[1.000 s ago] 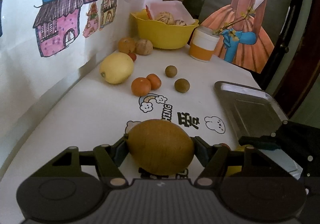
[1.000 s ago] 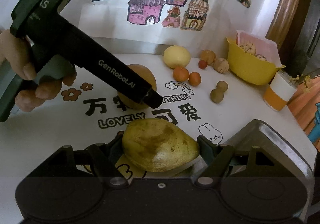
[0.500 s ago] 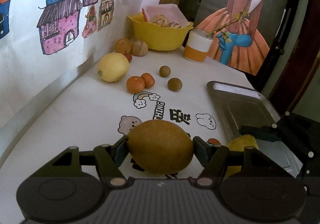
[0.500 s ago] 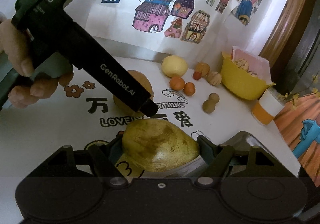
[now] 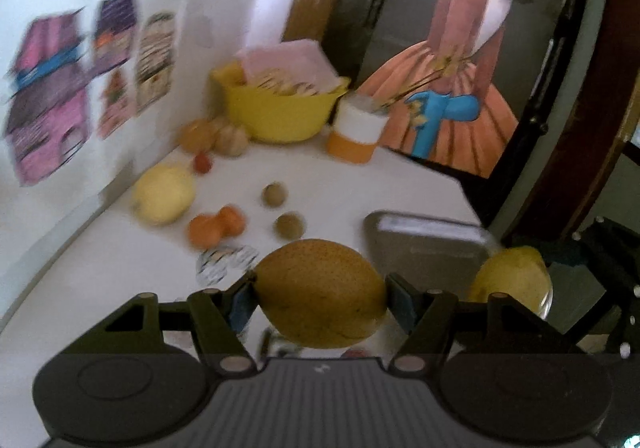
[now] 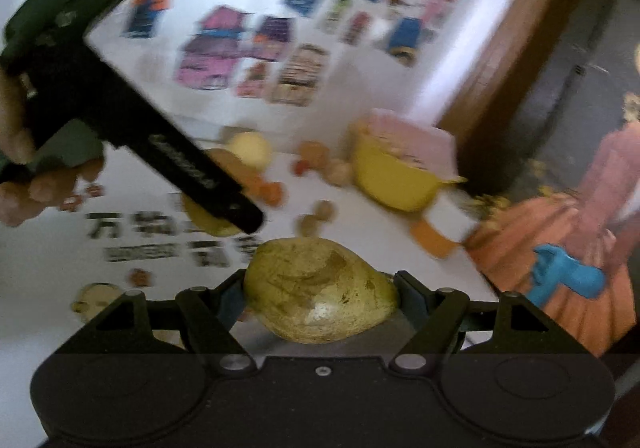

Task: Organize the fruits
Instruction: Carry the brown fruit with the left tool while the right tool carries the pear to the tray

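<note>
We have our left gripper (image 5: 320, 294) clamped on a round brown russet pear (image 5: 320, 292) and our right gripper (image 6: 320, 294) on a blotchy yellow-green pear (image 6: 320, 290), both held off the table. The grey metal tray (image 5: 428, 244), ahead-right of the left gripper, looks empty; about 8 small fruits remain ahead, unsorted.

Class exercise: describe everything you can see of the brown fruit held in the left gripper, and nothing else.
The brown fruit is a rounded oval with dull, russet-brown skin covered in fine darker speckles, like an Asian pear. It looks whole and unbruised; no stem shows. It lies with its long axis sideways, clamped between the fingers of the left gripper, whose pads press on its two ends. It appears lifted clear of the white table, with nothing else touching it.
</note>
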